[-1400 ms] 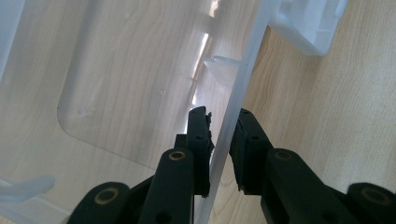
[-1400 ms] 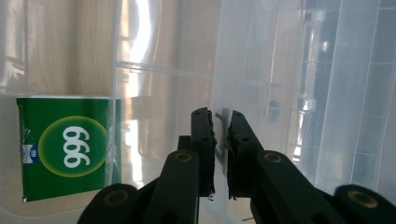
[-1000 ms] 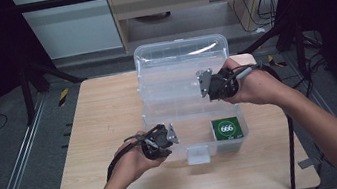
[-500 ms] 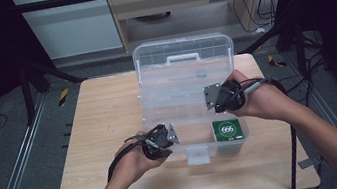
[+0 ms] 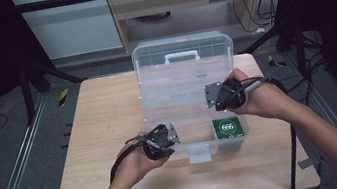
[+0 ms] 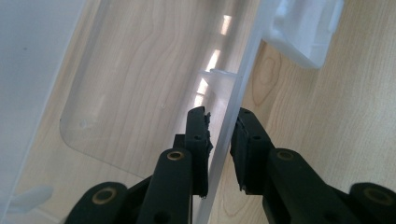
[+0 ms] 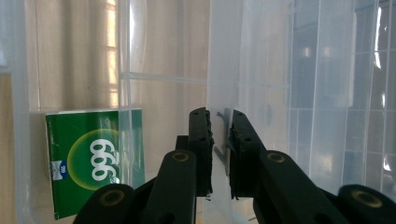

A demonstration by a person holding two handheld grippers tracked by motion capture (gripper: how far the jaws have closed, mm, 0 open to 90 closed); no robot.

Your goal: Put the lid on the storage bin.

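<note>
clear box sits mid-surface, lid up, green pack in its front right cell, so packing looks begun, closing left. left tongs pinch the front wall; right tongs, narrow, straddle an inner divider, grip unclear. the high view alone shows the handle.

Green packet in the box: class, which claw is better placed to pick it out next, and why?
Right. The right claw hangs beside the green packet; the left claw clamps the box's front wall.
</note>
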